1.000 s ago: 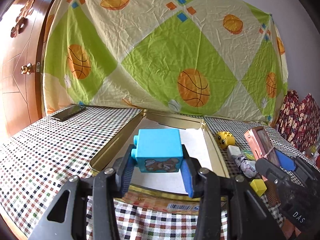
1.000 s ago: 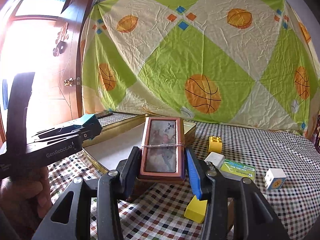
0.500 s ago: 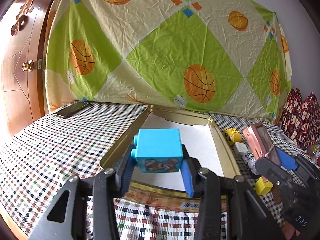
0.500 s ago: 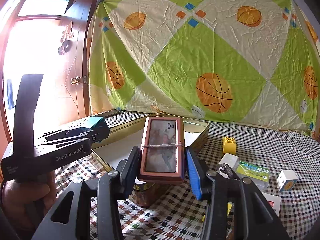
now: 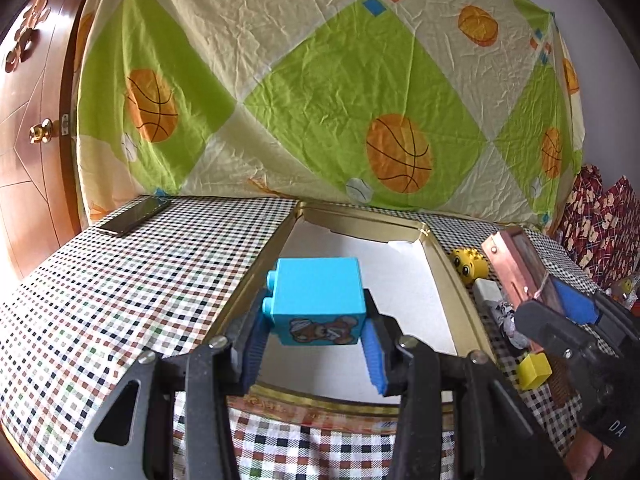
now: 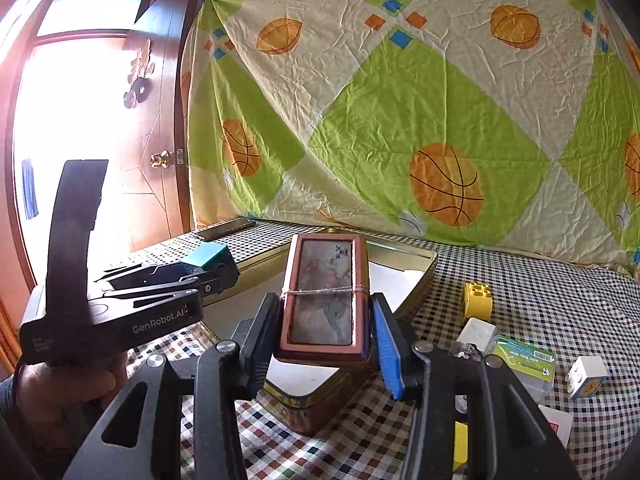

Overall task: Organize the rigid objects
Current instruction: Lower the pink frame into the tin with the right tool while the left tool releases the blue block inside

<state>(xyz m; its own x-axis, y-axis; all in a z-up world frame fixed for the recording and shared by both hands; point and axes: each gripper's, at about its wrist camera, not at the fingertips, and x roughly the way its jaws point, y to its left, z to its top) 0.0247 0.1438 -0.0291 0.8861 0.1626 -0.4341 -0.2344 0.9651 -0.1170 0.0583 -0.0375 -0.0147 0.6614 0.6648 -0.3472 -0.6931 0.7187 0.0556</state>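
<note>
Blue-padded fingers point(image 5: 374, 354) of the left gripper point(image 5: 316, 344) clamp a blue toy brick point(image 5: 318, 302) above the open gold tin point(image 5: 460, 280).
Right gripper point(image 6: 326, 340) clamps a copper-framed box point(image 6: 324, 300), string-tied; only this view shows the white cube point(image 6: 588, 376).

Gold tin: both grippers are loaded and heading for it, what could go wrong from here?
The blue block and the framed box are both held above the gold tin, close together; they could bump. The box is tall and pinched only near its lower end, so it may tip. Released from this height, either could bounce.
</note>
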